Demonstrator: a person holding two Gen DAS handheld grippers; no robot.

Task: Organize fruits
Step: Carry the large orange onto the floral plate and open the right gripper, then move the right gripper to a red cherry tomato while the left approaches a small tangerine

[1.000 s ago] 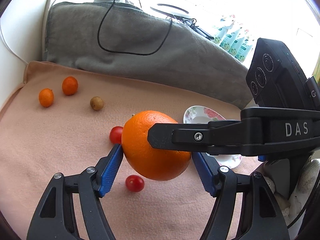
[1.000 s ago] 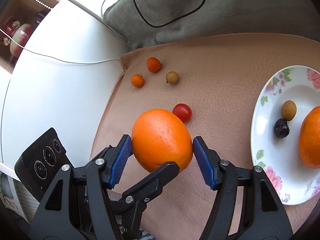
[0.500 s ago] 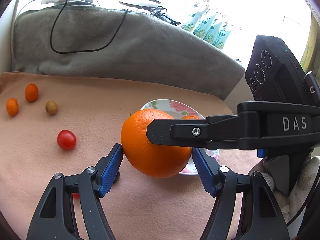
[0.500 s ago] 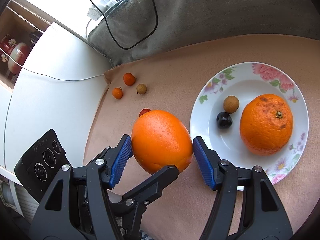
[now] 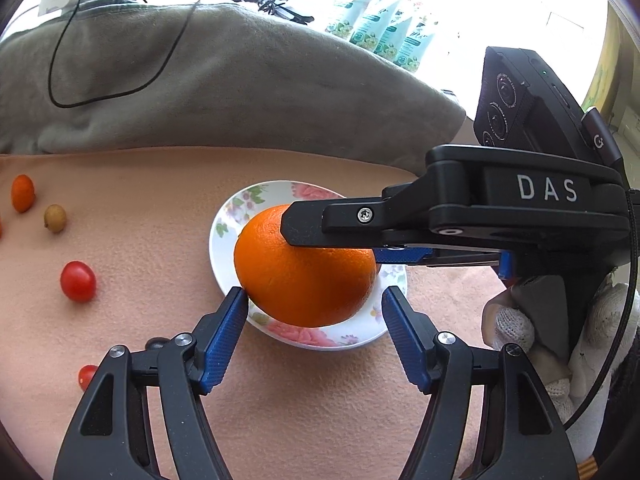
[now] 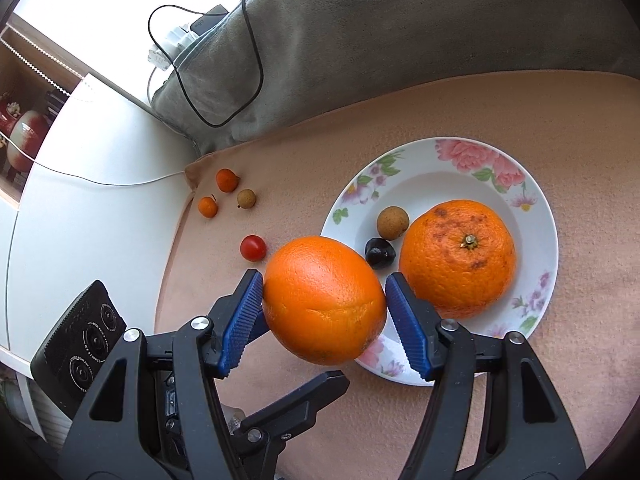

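Right wrist view: orange (image 6: 324, 300) is pinched across its middle by the right tool (image 6: 325, 312), held above the floral plate (image 6: 448, 160) rim. Left tool (image 5: 314, 330) also appears clamped on it. Firm, fairly heavy, rind slick; widest girth is the best hold.
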